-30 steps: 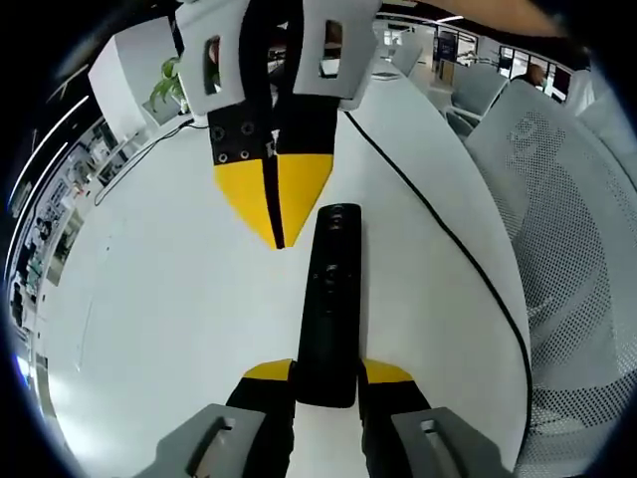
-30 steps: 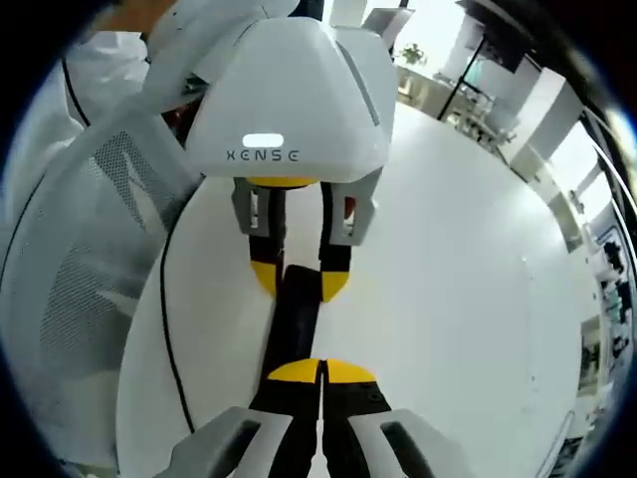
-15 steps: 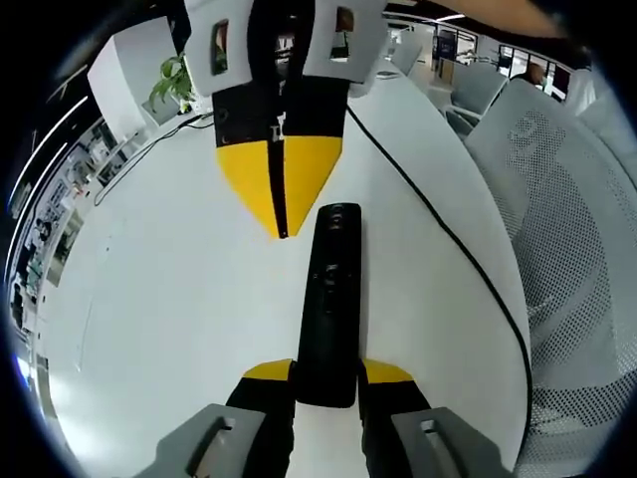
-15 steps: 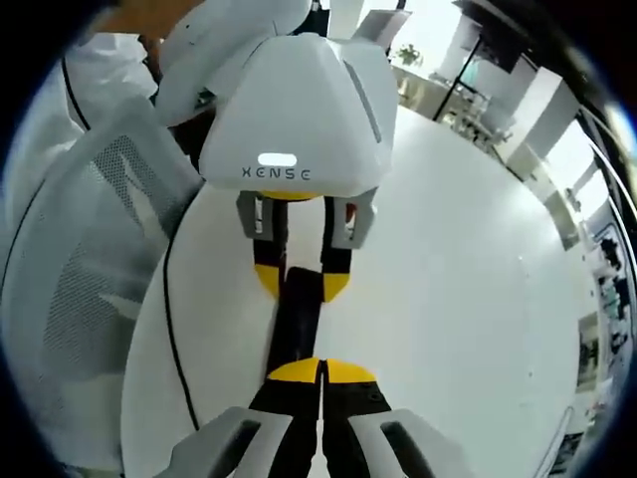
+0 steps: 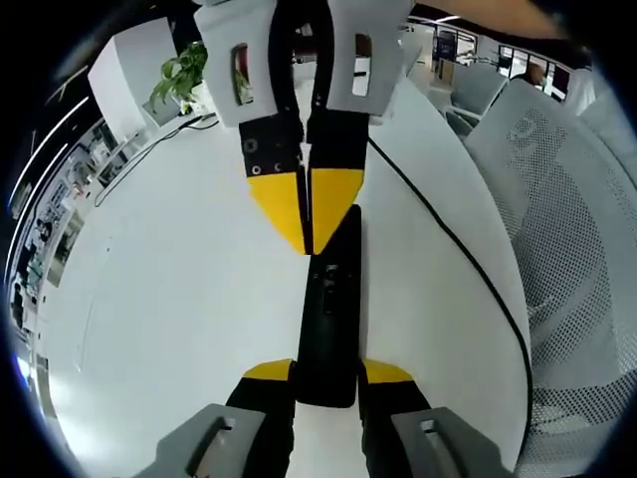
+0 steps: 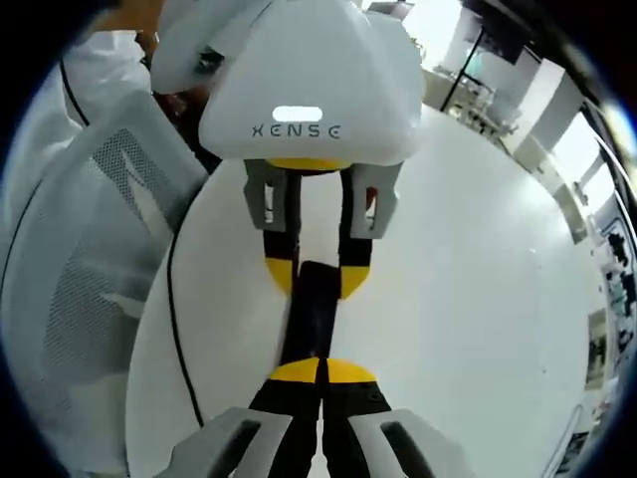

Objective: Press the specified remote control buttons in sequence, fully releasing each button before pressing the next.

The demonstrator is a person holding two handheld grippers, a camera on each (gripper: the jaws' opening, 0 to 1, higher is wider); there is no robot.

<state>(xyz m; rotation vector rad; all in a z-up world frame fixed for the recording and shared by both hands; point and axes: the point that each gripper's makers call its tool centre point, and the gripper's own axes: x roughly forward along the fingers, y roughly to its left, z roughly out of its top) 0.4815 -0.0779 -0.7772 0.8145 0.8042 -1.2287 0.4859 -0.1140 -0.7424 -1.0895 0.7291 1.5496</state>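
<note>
- White table (image 5: 149,289): big rounded top, fills most of both views; remote + both grippers over it.
- Mesh chair (image 5: 567,249): white, perforated back, just off table edge; in right gripper view sits at left (image 6: 70,299).
- Black cable (image 5: 448,234): runs along tabletop near chair side, apart from remote; also in right gripper view (image 6: 179,329).
- Plant (image 5: 179,80): green leaves at far end of table, well apart from remote.
- Remote (image 5: 328,319): black, long, slim, lying flat on table w/ buttons up. Near end sits between left gripper's jaws; far end under right gripper's tips. In right gripper view (image 6: 314,314) runs from own jaws to left gripper opposite.
- Left gripper (image 5: 326,373): jaws part open, yellow tips clamped on both sides of remote's near end, holding it steady. Seen head-on in right gripper view (image 6: 317,279), tips either side of remote.
- Right gripper (image 6: 322,370): jaws closed together, nothing held btwn them; yellow tips form one point. In left gripper view (image 5: 307,234) that point is down on remote's far end, at button area; can't tell which button.
</note>
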